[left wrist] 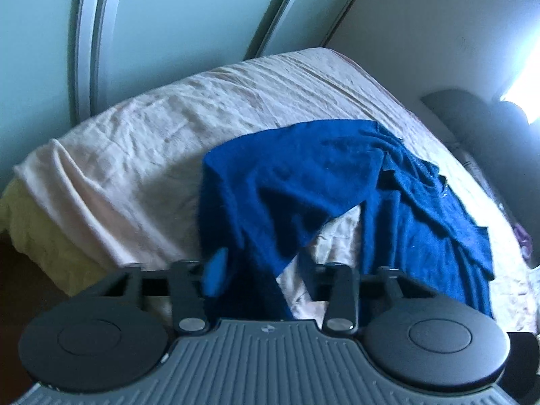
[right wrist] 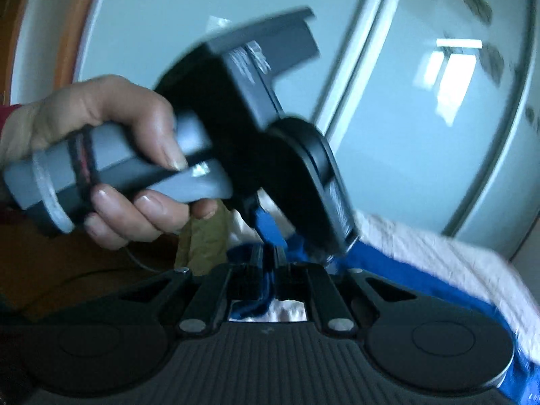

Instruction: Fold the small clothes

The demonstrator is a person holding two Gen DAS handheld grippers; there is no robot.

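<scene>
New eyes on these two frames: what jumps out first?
The blue garment, spread rumpled over the pale bedsheet, is the left wrist view's one strong colour, and a fold of it runs down between the left gripper's jaws. In the right wrist view, a hand holding that left gripper fills the middle, just above the right gripper, whose jaws are shut on blue cloth.

one blue garment (left wrist: 303, 182), one bed (left wrist: 135, 141), two tongs (right wrist: 266, 263)
</scene>
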